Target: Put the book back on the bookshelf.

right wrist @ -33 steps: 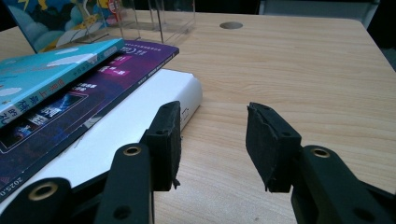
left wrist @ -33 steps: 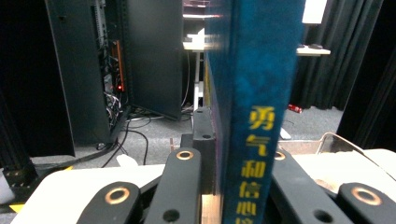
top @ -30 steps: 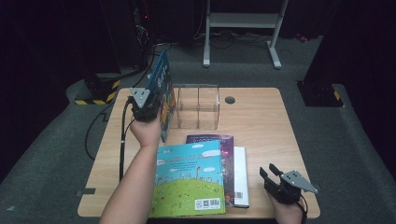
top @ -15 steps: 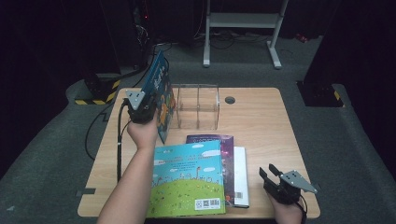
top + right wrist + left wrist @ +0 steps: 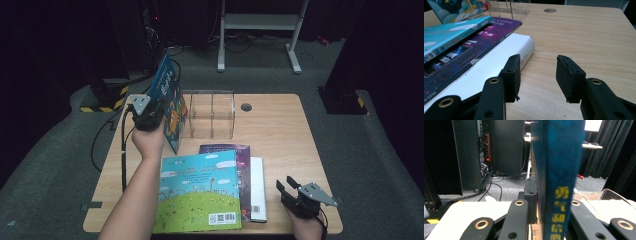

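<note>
- At the far left of the counter (image 5: 280, 120), the left tongs (image 5: 150, 114) hold a blue picture book (image 5: 169, 102) upright, clenched on it from either side.
- In the left gripper view, the book's blue spine (image 5: 560, 177) with yellow characters stands between the two black jaws; the jaws have just been opening a little, yet the book is between them and looks gripped.
- The book stands tilted, top edge leaning left and away, its lower corner just beside the left end of a clear plastic book rack (image 5: 212, 114).
- The rack sits at the far middle of the counter, with upright clear dividers; whether the book's corner is inside a slot I cannot tell.
- A round cable hole (image 5: 245, 106) lies to the right of the rack.
- Near the middle of the counter lies a stack of three books: a green and sky-blue one (image 5: 197, 192) on top, a purple one (image 5: 235, 150) under it, a white one (image 5: 257, 187) at the bottom, its right edge showing.
- At the near right, the right tongs (image 5: 287, 186) rest low over the counter, released, with nothing between the pads (image 5: 569, 72).
- In the right gripper view, the white book lies just beside the left jaw.
</note>
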The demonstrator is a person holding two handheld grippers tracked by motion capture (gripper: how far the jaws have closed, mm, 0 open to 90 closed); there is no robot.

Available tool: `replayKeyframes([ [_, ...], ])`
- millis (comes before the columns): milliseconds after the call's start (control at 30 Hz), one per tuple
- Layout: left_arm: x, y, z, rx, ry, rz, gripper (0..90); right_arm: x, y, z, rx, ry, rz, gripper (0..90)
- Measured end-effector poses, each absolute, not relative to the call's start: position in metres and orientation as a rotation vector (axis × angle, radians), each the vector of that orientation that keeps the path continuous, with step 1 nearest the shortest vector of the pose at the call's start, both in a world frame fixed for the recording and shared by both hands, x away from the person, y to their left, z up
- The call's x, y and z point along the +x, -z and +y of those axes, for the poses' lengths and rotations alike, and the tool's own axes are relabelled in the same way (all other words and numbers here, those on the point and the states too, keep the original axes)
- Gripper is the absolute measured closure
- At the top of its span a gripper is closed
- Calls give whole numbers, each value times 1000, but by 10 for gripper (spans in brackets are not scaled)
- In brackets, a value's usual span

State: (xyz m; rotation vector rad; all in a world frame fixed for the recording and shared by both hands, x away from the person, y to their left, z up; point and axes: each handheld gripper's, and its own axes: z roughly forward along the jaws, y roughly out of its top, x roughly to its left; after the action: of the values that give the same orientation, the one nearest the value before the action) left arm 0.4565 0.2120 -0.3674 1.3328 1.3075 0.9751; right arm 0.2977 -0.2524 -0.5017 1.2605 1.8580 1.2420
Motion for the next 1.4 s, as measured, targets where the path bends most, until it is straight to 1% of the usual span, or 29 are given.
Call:
replayKeyframes([
  [67, 457, 368, 214, 1330, -970, 1317, 765, 298, 502, -252, 1257, -1238, 1859, 544],
  [333, 457, 368, 217, 1346, -965, 1307, 751, 297, 502, -251, 1258, -1235, 1860, 544],
  [467, 457, 369, 217, 1365, -953, 1307, 718, 297, 502, -251, 1256, -1234, 1860, 544],
  [633, 456, 369, 218, 1381, -942, 1303, 649, 297, 502, -251, 1260, -1234, 1860, 544],
  [800, 452, 366, 218, 1374, -946, 1295, 538, 298, 502, -250, 1252, -1232, 1865, 544],
  [933, 452, 363, 216, 1413, -899, 1299, 437, 297, 503, -248, 1252, -1232, 1870, 544],
  [1167, 443, 364, 215, 1456, -854, 1270, 393, 297, 503, -247, 1249, -1231, 1869, 543],
  [1233, 441, 365, 216, 1468, -835, 1270, 360, 297, 503, -247, 1246, -1224, 1870, 542],
  [1333, 434, 367, 216, 1490, -854, 1248, 352, 297, 503, -247, 1245, -1222, 1872, 542],
  [1400, 430, 369, 218, 1491, -839, 1246, 341, 298, 503, -247, 1246, -1222, 1874, 542],
])
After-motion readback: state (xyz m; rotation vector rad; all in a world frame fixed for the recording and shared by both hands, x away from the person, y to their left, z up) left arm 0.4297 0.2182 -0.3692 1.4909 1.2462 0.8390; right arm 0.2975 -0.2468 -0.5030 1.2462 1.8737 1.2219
